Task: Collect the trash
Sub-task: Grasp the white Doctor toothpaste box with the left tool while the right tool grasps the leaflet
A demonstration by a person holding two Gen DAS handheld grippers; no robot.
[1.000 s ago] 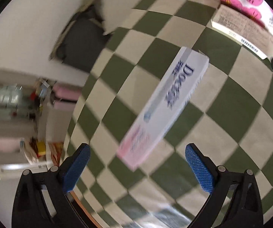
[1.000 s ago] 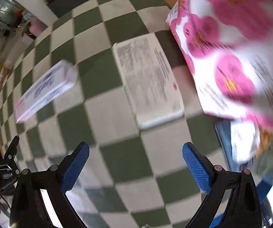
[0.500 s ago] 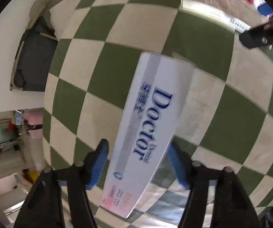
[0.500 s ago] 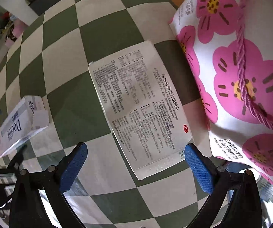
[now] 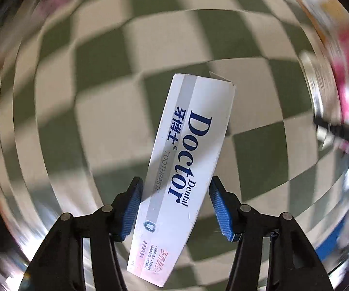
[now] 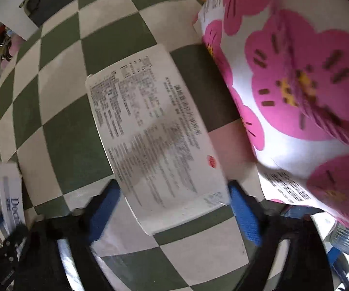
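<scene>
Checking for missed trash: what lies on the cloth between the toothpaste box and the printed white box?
Right wrist view: only bare checkered cloth between the toothpaste box and the printed white box.

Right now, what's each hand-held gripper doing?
Left hand-held gripper: shut on the toothpaste box.
Right hand-held gripper: just been closing around the white printed box; contact unclear.

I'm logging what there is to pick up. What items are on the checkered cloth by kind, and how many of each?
Toothpaste box: 1
Printed white box: 1
Pink-flowered bag: 1
Total: 3
</scene>
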